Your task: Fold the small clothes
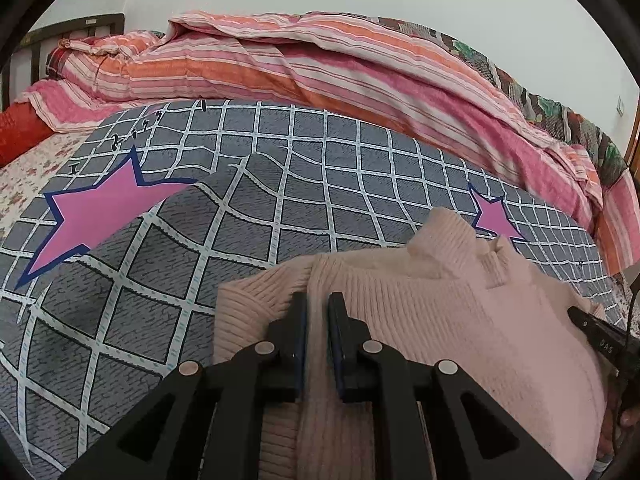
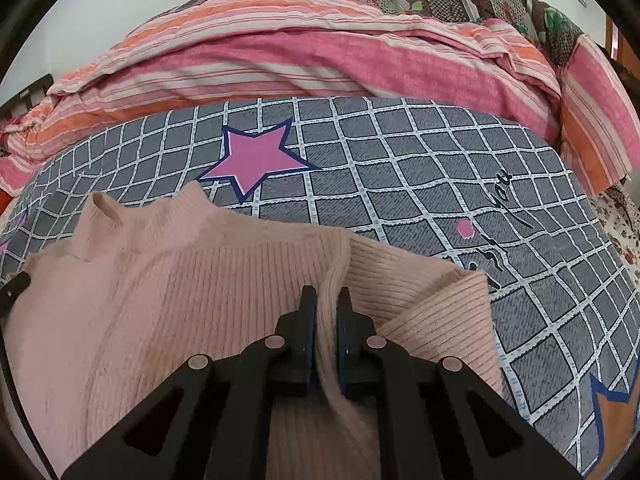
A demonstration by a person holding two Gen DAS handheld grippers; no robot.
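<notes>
A pale pink ribbed sweater (image 1: 440, 312) lies on a grey checked bedsheet (image 1: 248, 220) with pink stars. In the left wrist view my left gripper (image 1: 318, 300) is shut on a ridge of the sweater's fabric near its left shoulder seam. The right gripper (image 1: 592, 328) shows at the right edge of that view, over the sweater. In the right wrist view the same sweater (image 2: 180, 288) fills the lower left, collar at the far left. My right gripper (image 2: 327, 294) is shut on a fold of knit at the right shoulder seam, beside the sleeve (image 2: 432, 300).
A bunched pink and orange striped quilt (image 2: 320, 56) runs along the far side of the bed. A dark headboard (image 1: 60, 36) stands at the far left. A floral sheet (image 2: 624, 224) shows at the bed's right edge. A hand (image 1: 628, 416) holds the right gripper.
</notes>
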